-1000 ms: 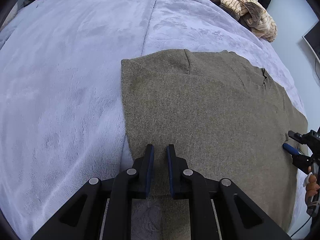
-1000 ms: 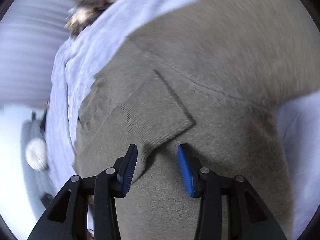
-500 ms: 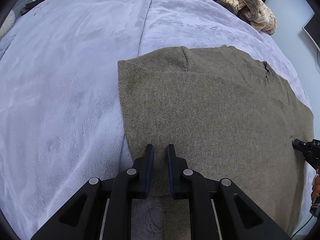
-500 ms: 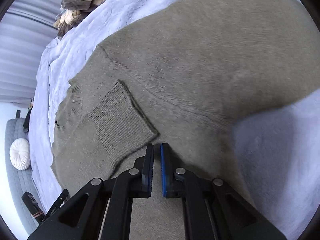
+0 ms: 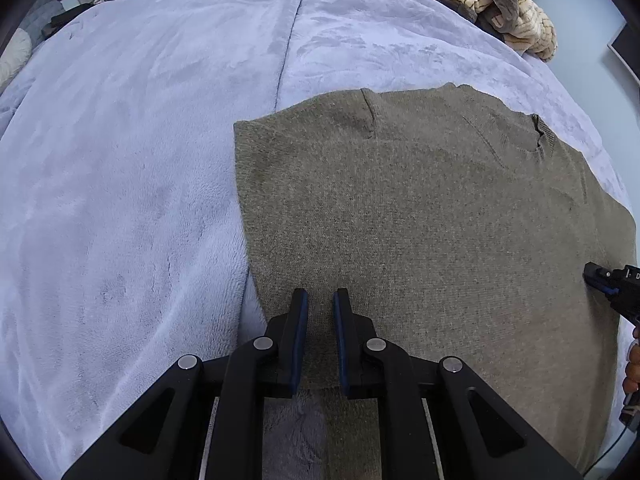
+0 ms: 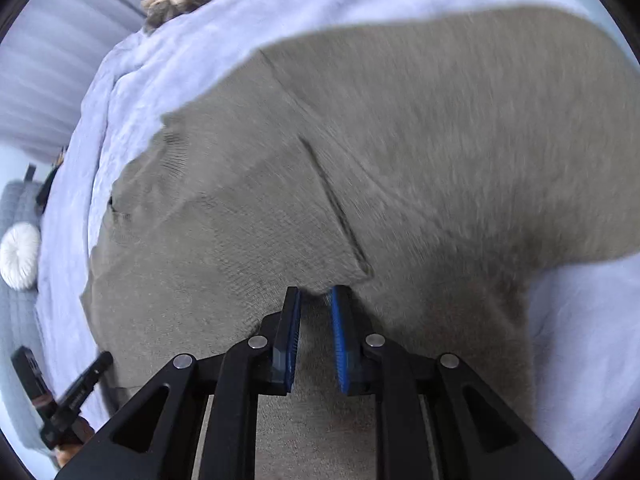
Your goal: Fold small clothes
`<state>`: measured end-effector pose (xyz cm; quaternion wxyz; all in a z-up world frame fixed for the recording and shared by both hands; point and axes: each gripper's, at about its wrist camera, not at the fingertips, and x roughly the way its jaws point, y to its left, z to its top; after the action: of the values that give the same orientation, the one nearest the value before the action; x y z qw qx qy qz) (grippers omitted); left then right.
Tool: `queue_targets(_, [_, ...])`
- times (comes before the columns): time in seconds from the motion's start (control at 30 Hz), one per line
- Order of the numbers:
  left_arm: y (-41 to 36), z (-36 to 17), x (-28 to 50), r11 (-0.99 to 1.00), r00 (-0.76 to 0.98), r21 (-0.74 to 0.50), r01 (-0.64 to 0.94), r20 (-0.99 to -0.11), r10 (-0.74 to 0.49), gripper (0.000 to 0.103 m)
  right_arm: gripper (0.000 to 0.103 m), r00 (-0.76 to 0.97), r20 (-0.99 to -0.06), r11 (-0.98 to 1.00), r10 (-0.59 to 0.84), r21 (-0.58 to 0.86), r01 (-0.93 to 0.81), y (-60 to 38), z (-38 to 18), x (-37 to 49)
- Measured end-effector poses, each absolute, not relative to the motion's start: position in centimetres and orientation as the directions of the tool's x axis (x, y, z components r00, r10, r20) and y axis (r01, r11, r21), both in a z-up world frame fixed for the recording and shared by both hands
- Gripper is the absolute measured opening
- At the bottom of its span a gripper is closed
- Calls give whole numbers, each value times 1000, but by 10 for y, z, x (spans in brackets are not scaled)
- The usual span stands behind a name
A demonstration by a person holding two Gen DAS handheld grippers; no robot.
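An olive-brown knit sweater (image 5: 420, 220) lies flat on a lavender fleece blanket (image 5: 120, 168). My left gripper (image 5: 321, 306) is shut at the sweater's near edge, and knit fabric fills the narrow gap between its pads. In the right wrist view a sleeve is folded across the sweater (image 6: 440, 140), with its ribbed cuff (image 6: 280, 248) just ahead of my right gripper (image 6: 316, 300). Those jaws are opening. The cuff's edge sits at their tips and the picture is blurred. The right gripper (image 5: 595, 278) also shows at the sweater's right side.
A heap of striped beige clothes (image 5: 508, 12) lies at the bed's far end. A white round cushion (image 6: 20, 256) rests on grey furniture beside the bed. A dark screen (image 5: 628, 52) stands at the right. A hand (image 5: 634, 356) holds the right gripper.
The right gripper went from wide open around the cuff corner to shut, then parted slightly. It rolled, and the cuff corner now lies right of its fingers. The left gripper kept still.
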<state>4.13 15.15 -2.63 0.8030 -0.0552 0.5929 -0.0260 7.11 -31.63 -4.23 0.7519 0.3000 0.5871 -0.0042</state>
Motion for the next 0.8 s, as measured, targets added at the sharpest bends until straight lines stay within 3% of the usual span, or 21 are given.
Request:
queue_targets(0.23, [128,-11,35,996,249,-85,2,-965,-83,14,20,327,-856,783,400,504,363,-344,-36,46])
queue_targets(0.4, [84,-6,27,993,222,-108,47,-968,-116,14,39,345,-830,754,439,549,360,-347,-32,33])
queue_targets(0.5, [56,-7,22,988,205,-129,83,-968,-144,14,42,350,-812,732,466,577,362,-349,-32,32])
queue_targets(0.53, [46,-7,20,987,201,-125,100,-969,-143,18,44,350,-806,724,477,586,363,-350,-33,32])
queue_targets(0.57, [36,-7,19,986,200,-116,119,-970,-138,51,46,351,-799,716,489,597,362,-351,-32,31])
queue_targets(0.63, [21,-4,15,983,221,-112,142,-965,-142,94,48,355,-786,703,505,614,359,-353,-31,30])
queue_targets(0.8, [-3,-4,11,977,222,-93,190,-966,-135,95,55,368,-756,672,541,652,351,-363,-30,25])
